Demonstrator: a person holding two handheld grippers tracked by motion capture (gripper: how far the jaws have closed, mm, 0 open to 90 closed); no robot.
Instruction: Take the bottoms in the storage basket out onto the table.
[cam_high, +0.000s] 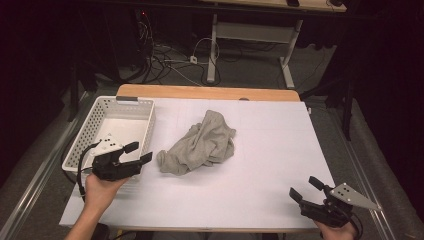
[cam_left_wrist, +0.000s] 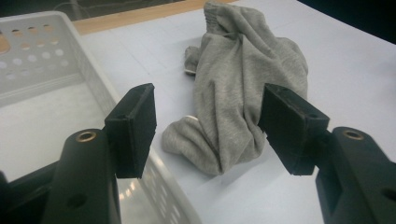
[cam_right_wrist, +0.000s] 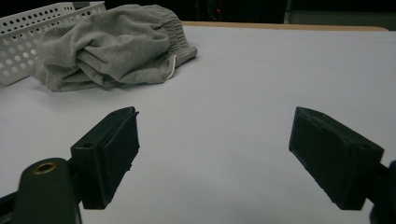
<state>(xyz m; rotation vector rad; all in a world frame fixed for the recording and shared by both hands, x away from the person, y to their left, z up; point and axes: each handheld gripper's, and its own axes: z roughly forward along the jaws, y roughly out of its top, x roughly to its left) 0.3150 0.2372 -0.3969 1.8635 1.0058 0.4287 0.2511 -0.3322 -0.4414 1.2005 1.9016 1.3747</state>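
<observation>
So the crumpled grey fabric garment (cam_high: 200, 144) is sitting in a heap a bit left of centre in the high view, on the white sheet that covers the table (cam_high: 260, 165). It's bunched up, longest from upper right to lower left, and its lower left end nearly reaches the white perforated plastic basket (cam_high: 90, 131) at the left side of the frame (close, but the high view shows a strip of white between them).

The left gripper (cam_high: 139, 152) is at the lower left of the high view, held in the person's left hand (cam_high: 97, 192), hovering over the near right corner of the basket. Its jaws are spread apart with nothing between them and they point right toward the garment's low end, just short of it. In the left gripper view the garment (cam_left_wrist: 243, 88) fills the gap between the two black pads, yet it lies further off on the sheet; neither pad touches cloth. The basket rim (cam_left_wrist: 100, 88) runs along the left of that frame, under the left pad.

The right gripper (cam_high: 303, 189) is way down in the lower right corner of the high view, well apart from the garment, jaws wide open and empty. In the right gripper view the garment (cam_right_wrist: 112, 46) shows in the upper left of the frame, far beyond the pads, with a pale drawstring (cam_right_wrist: 173, 67) hanging off its right edge and the basket (cam_right_wrist: 28, 28) behind it.
</observation>
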